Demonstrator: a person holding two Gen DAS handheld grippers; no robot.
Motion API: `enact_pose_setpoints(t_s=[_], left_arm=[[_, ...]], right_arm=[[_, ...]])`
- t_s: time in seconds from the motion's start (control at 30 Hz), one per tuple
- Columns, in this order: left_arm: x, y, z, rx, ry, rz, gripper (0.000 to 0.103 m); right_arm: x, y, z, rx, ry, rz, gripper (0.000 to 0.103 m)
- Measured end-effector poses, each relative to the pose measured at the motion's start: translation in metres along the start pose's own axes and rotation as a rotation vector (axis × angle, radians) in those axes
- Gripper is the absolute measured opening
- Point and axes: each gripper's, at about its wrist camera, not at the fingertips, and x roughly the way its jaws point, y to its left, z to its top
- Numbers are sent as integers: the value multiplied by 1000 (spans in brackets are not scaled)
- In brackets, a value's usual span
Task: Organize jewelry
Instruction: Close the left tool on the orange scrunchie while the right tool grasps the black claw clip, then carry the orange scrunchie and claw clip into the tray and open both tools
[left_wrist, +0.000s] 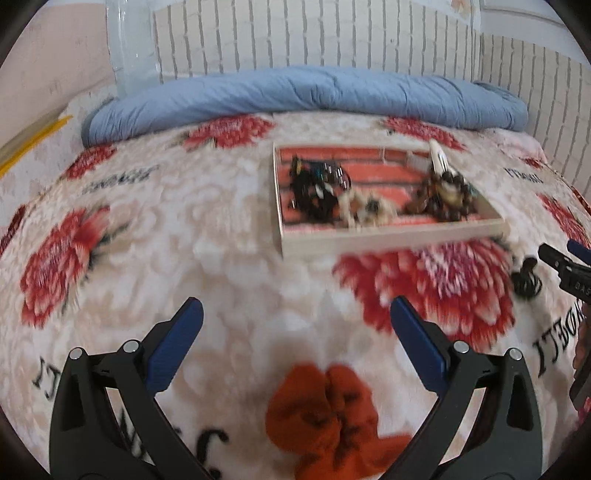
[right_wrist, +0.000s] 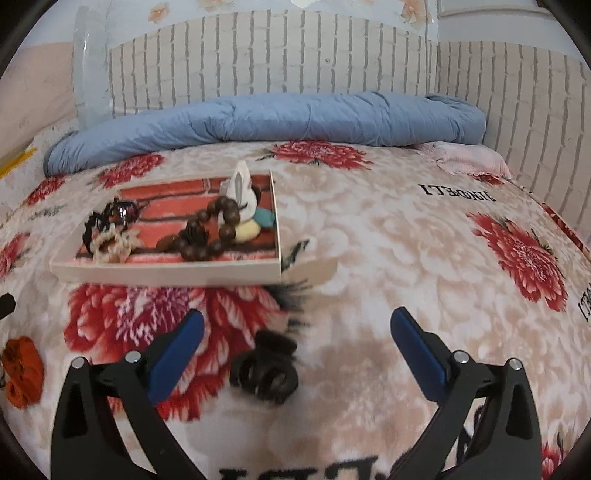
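Showing only in the right view: teal piece (right_wrist: 266, 218) in tray (right_wrist: 166, 275).

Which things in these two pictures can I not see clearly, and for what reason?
- Left wrist view: the pieces in the tray are smeared by motion blur; single items cannot be told apart.
- Left wrist view: the right gripper is cut off by the frame's right edge.
- Right wrist view: the orange scrunchie is partly cut off at the left edge.
- Right wrist view: the wooden bead bracelet partly hides the teal and yellow pieces behind it.

Orange scrunchie (left_wrist: 325, 417) between tool (left_wrist: 295, 325) fingers.
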Motion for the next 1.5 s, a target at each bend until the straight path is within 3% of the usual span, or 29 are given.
enact_pose_setpoints(t_s=[0.33,0.5,0.8,0.93,1.0,1.2,1.27,1.5], left_arm=[[7,-4,-55,13,105,26,98],[11,4,-58,-26,98,22,98],[18,-1,-60,9,102,32,95],[20,-8,-61,39,107,9,82],[20,-10,-61,47,107,-1,77],[21,-12,-61,54,108,-40,58],[19,-14,-62,61,104,-49,47],[16,-21,-62,79,98,-46,36]], right_arm=[[19,13,-24,-55,85,-30,99],[26,12,-25,-45,109,-26,99],[36,3,-28,10,144,-17,97],[41,6,-29,-1,165,-8,88],[44,7,-29,-5,182,-1,75],[44,8,-30,-2,182,59,54],[43,10,-30,-12,181,76,46],[37,10,-28,-7,150,76,46]])
